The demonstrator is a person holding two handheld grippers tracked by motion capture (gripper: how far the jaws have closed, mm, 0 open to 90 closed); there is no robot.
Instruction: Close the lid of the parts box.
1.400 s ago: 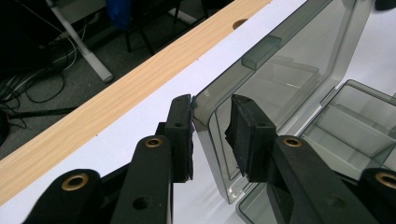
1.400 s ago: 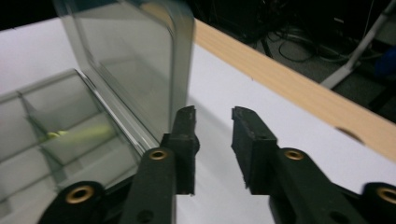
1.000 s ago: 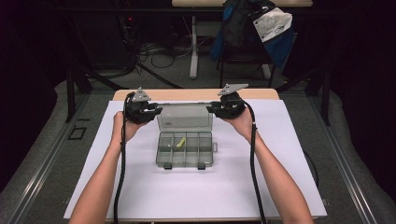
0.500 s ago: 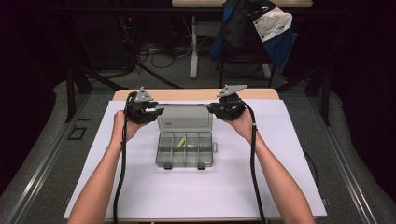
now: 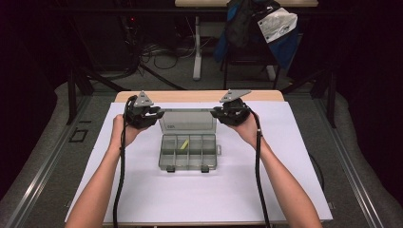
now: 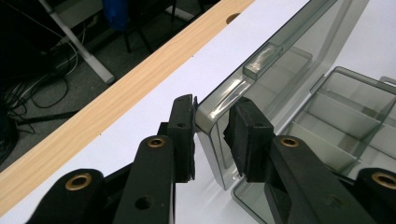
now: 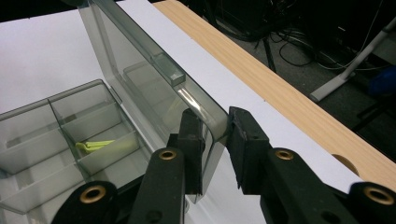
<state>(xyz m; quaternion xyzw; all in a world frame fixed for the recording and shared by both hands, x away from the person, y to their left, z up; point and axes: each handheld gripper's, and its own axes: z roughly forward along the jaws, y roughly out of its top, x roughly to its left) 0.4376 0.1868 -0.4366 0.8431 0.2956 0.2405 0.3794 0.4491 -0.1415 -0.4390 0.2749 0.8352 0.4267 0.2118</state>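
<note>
Currently the organizer box [image 5: 188,152] sits mid-sheet on the white table cover [image 5: 142,190], long axis running left-right, its lid [image 5: 187,121] standing near upright along the far edge. Smoky clear plastic, rounded corners, thin divider walls forming rectangular compartments; two latches at the near rim. One yellow-green piece [image 7: 93,146] lies in a far-row compartment, left of centre in the high view.

Left gripper [image 6: 212,128] straddles the lid's left top corner: outer pad touching the plastic, inner pad just beside it with a slight gap, so no firm clamp visible; its jaws have just been closing, with the lid corner between them. Right gripper [image 7: 212,135] mirrors that on the right corner, inner pad against the lid, outer pad close to the curved edge; I can't tell whether it presses.

Both forearms come in from the near edge, splayed outward, hands level with the lid top, grippers pointing inward toward each other. Wood table edge [image 5: 190,96] beyond the cover.
</note>
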